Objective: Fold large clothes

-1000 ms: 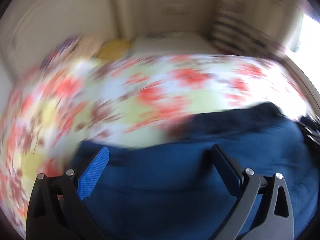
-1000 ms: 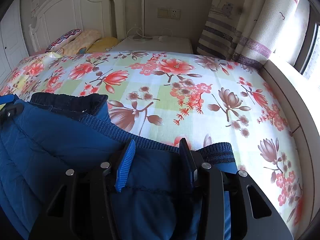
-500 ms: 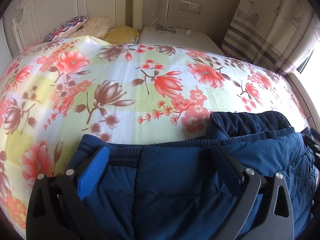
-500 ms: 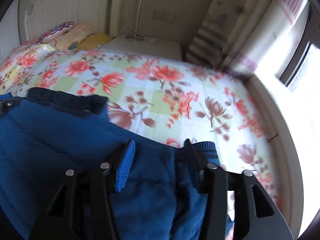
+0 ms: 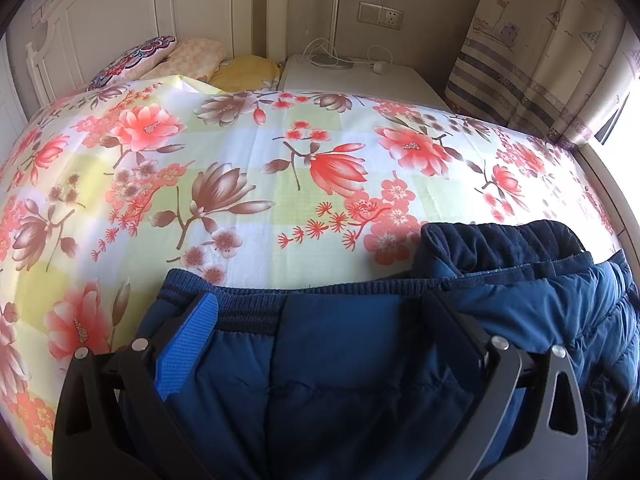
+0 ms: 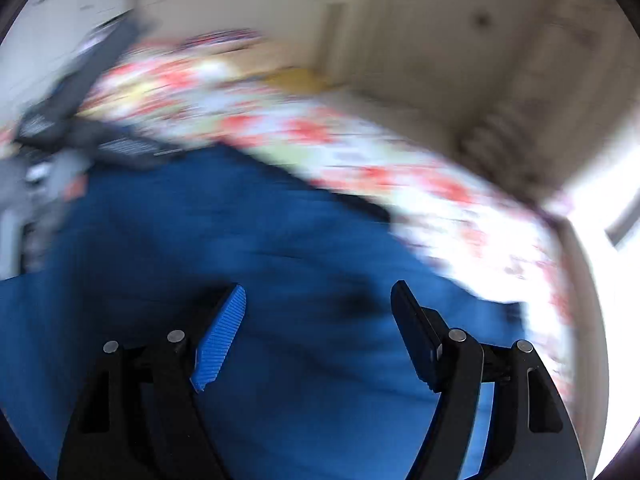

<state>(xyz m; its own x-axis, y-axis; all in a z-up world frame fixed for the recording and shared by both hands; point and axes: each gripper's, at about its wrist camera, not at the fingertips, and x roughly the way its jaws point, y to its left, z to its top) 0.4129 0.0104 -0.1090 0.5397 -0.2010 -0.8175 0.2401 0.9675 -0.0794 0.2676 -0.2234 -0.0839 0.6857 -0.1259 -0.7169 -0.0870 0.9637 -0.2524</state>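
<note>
A dark blue padded garment lies on the flowered bed sheet, its ribbed hem toward the headboard and a darker fleece-lined part bunched at the right. My left gripper hangs over the hem, open, its fingers wide apart with the fabric flat beneath them. In the blurred right wrist view, my right gripper is above the same garment. Its jaws are opening, and no fabric is pinched between the blue pads.
Pillows and a white headboard stand at the far end, a white nightstand with cables beside them. Striped curtains and a bright window are on the right. A dark blurred shape is at the left of the right wrist view.
The right gripper's jaws have spread and let go of the garment's ribbed hem, and its view has swung and blurred. The left view has steadied, its fingers still wide over the hem.
</note>
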